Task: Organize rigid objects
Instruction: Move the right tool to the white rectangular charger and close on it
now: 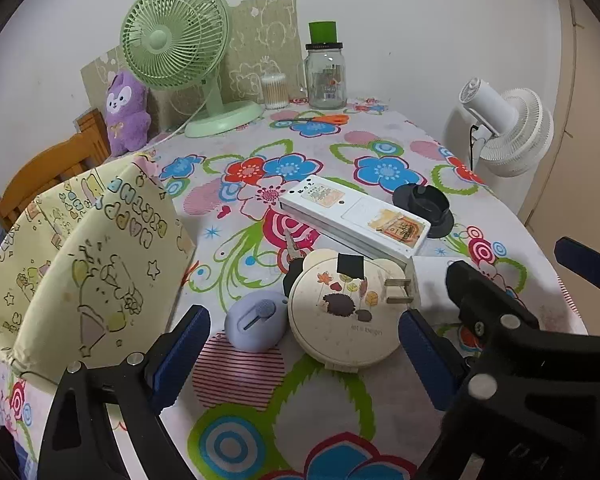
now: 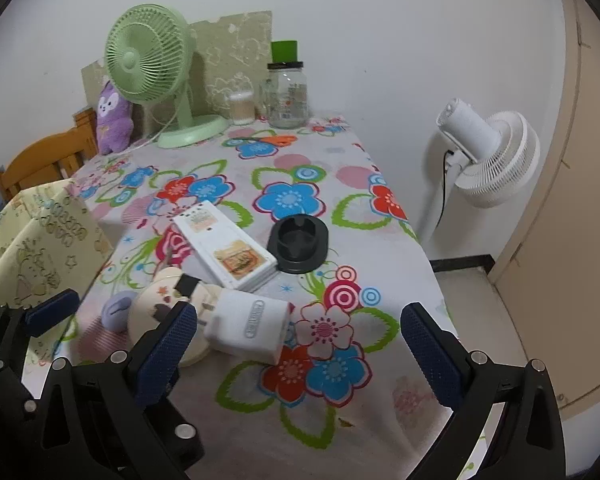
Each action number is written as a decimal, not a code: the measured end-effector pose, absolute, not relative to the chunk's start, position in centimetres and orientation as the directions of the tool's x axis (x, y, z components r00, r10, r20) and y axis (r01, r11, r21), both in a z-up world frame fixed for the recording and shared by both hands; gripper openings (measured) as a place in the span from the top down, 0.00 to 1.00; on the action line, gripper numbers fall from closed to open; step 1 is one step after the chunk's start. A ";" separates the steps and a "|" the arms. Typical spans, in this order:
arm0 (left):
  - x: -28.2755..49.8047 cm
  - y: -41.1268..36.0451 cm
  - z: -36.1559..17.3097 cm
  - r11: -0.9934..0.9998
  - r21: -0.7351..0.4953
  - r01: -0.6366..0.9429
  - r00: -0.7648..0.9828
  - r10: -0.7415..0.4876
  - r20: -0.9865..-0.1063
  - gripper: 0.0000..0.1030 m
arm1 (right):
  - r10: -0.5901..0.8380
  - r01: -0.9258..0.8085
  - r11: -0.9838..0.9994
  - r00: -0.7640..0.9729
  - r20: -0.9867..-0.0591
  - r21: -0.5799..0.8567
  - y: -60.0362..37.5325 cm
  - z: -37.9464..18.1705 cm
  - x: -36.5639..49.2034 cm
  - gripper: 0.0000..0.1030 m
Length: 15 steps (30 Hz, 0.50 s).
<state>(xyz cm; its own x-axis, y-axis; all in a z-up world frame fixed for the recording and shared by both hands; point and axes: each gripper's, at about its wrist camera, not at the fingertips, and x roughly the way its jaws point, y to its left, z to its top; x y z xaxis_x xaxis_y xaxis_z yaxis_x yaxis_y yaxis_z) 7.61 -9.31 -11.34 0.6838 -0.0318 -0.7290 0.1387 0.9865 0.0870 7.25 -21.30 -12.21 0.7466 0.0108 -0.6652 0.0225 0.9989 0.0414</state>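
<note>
A round cream case (image 1: 340, 312) with a hedgehog picture lies on the flowered tablecloth. A lavender egg-shaped gadget (image 1: 256, 324) sits at its left and a white plug adapter (image 1: 416, 284) rests against its right edge. My left gripper (image 1: 306, 360) is open, its blue pads just short of the case on either side. Behind lie a key (image 1: 290, 248), a long white box (image 1: 352, 216) and a black round holder (image 1: 424, 208). My right gripper (image 2: 298, 352) is open; the adapter (image 2: 248, 326) lies ahead between its fingers, close to the left finger.
A yellow printed fabric bin (image 1: 92, 264) stands open at the left. At the back stand a green desk fan (image 1: 176, 48), a glass jar (image 1: 326, 76), a cotton swab tub (image 1: 275, 90), orange scissors (image 1: 320, 120) and a purple plush (image 1: 126, 112). A white floor fan (image 2: 488, 156) stands off the table's right edge.
</note>
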 end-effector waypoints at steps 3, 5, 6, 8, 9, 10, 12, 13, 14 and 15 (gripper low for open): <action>8.1 -9.4 -11.6 0.986 0.091 0.141 0.679 -0.029 -0.734 0.06 | 0.013 0.028 0.998 0.738 -0.675 0.051 -21.8 -12.7 7.7 0.00; 8.3 -9.5 -11.8 0.985 0.097 0.142 0.678 -0.025 -0.735 0.06 | 0.018 0.026 0.998 0.734 -0.679 0.055 -21.9 -12.9 8.1 0.00; 8.5 -9.6 -12.0 0.985 0.099 0.142 0.677 -0.023 -0.736 0.06 | 0.018 0.027 0.998 0.732 -0.681 0.055 -21.8 -13.1 8.2 0.00; 8.7 -9.6 -12.2 0.985 0.098 0.144 0.670 -0.024 -0.742 0.06 | 0.020 0.025 0.998 0.727 -0.686 0.056 -21.8 -13.4 8.5 0.00; 8.8 -9.5 -12.4 0.985 0.092 0.148 0.666 -0.030 -0.745 0.06 | 0.022 0.024 0.998 0.723 -0.690 0.057 -21.8 -13.5 8.7 0.00; 8.9 -9.4 -12.4 0.985 0.087 0.148 0.668 -0.035 -0.743 0.06 | 0.029 0.024 0.997 0.720 -0.693 0.067 -21.8 -13.7 8.8 0.00; 9.1 -9.2 -12.4 0.986 0.081 0.146 0.667 -0.038 -0.744 0.06 | 0.048 0.023 0.996 0.711 -0.701 0.092 -21.8 -14.0 9.2 0.00; 9.1 -9.2 -12.3 0.986 0.080 0.145 0.667 -0.038 -0.744 0.06 | 0.057 0.023 0.994 0.706 -0.706 0.103 -21.8 -14.1 9.4 0.00; 9.1 -9.1 -12.3 0.986 0.079 0.144 0.666 -0.037 -0.745 0.07 | 0.066 0.021 0.993 0.702 -0.709 0.114 -21.8 -14.2 9.5 0.00; 9.1 -9.0 -12.3 0.987 0.079 0.142 0.666 -0.036 -0.745 0.07 | 0.074 0.018 0.993 0.699 -0.711 0.121 -21.7 -14.3 9.6 0.00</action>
<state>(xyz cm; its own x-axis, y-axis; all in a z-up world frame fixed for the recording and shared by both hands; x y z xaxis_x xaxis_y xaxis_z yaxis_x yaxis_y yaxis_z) 9.07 -8.96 -12.26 0.6659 -0.0361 -0.7452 0.1423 0.9867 0.0793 9.63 -21.70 -14.28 0.6991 0.0737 -0.7112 0.0184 0.9925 0.1208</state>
